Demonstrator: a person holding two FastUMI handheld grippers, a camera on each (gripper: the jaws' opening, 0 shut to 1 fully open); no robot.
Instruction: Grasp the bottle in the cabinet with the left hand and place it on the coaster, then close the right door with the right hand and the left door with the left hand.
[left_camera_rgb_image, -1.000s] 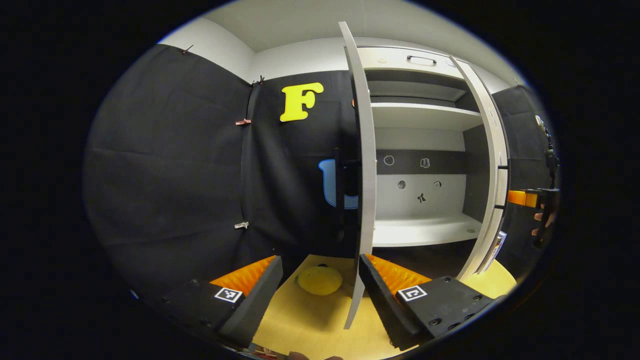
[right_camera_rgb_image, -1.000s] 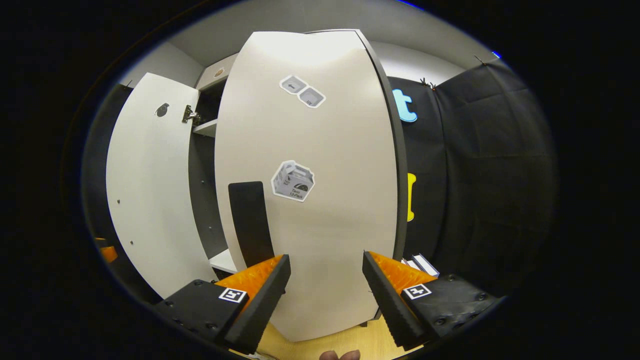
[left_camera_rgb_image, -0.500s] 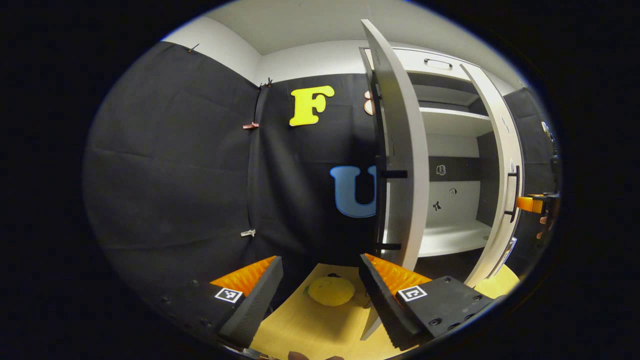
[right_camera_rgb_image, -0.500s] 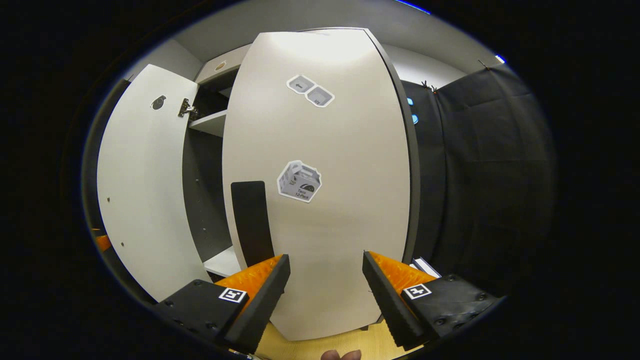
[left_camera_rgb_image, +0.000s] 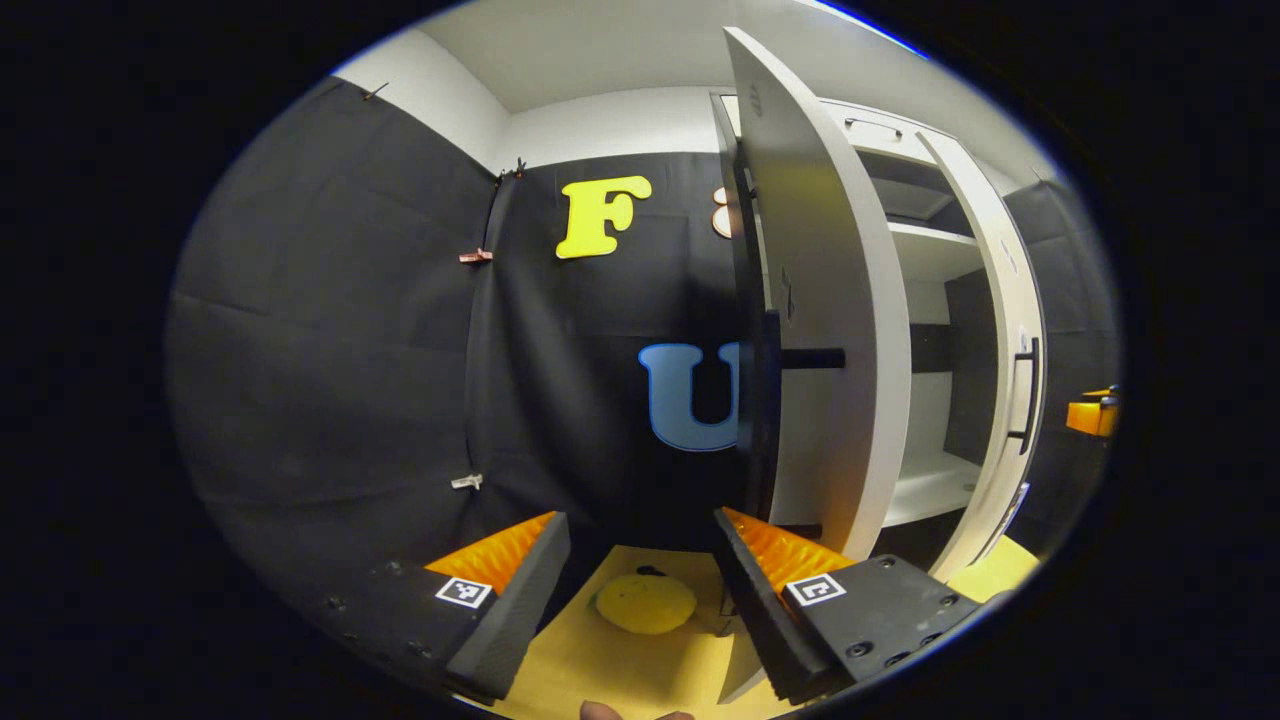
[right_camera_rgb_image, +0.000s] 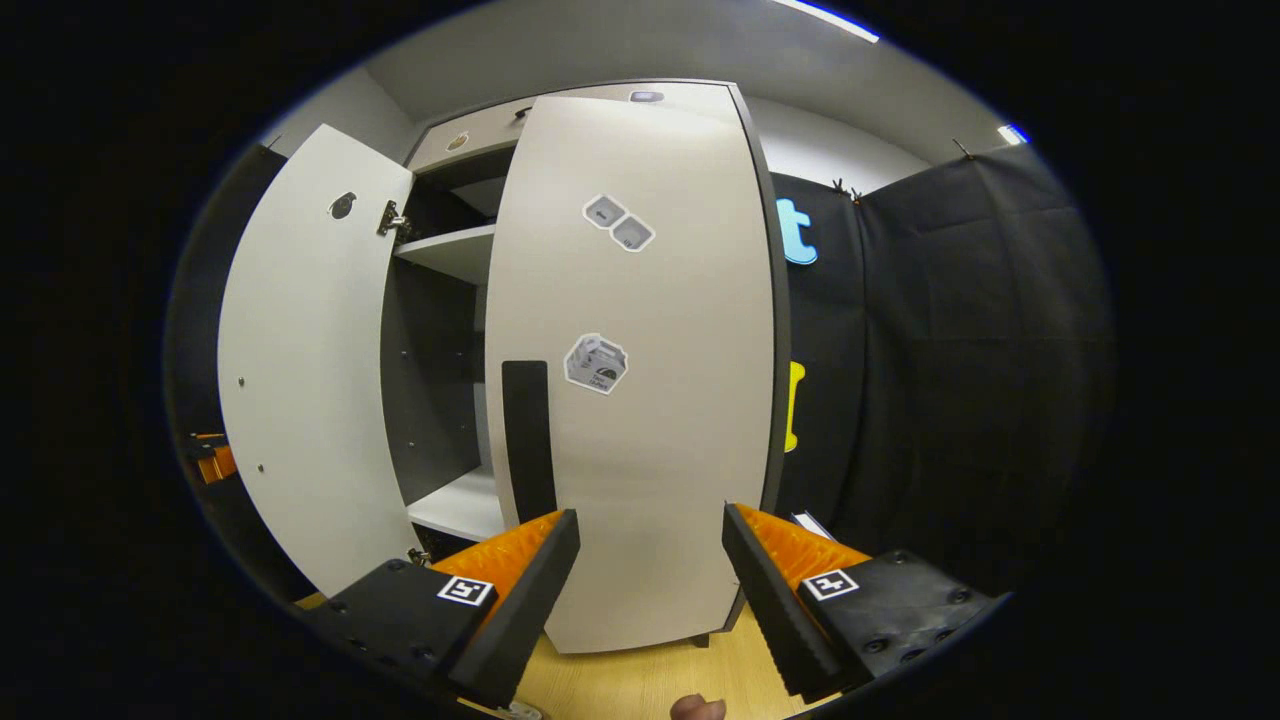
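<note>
Two tall, pale grey flat-panel cabinet doors are counted, and both stand open. The left door (left_camera_rgb_image: 820, 330) is seen nearly edge-on in the left gripper view, swung well out from the white cabinet (left_camera_rgb_image: 930, 250), its black bar handle (left_camera_rgb_image: 770, 400) on the side facing away from the shelves. The right door (right_camera_rgb_image: 640, 380) faces the right gripper view, partly closed, with its own black bar handle (right_camera_rgb_image: 528, 440) near the free edge. Each door is judged a stiff, light panel swinging freely on hinges, one of which shows in the right gripper view (right_camera_rgb_image: 392, 218); it should be pushed flat on the outer face near the free edge, by the handle, rather than pinched. Two white shelves (left_camera_rgb_image: 925, 245) are counted inside, with nothing seen standing on the parts in view. One round yellow coaster (left_camera_rgb_image: 645, 603) lies on the light wooden tabletop (left_camera_rgb_image: 620, 670), just ahead of the left gripper (left_camera_rgb_image: 640, 590); no bottle can be made out on it or elsewhere. The left gripper is spread wide and empty near the left door's lower edge. The right gripper (right_camera_rgb_image: 650, 590) is likewise spread and empty, just before the right door.
</note>
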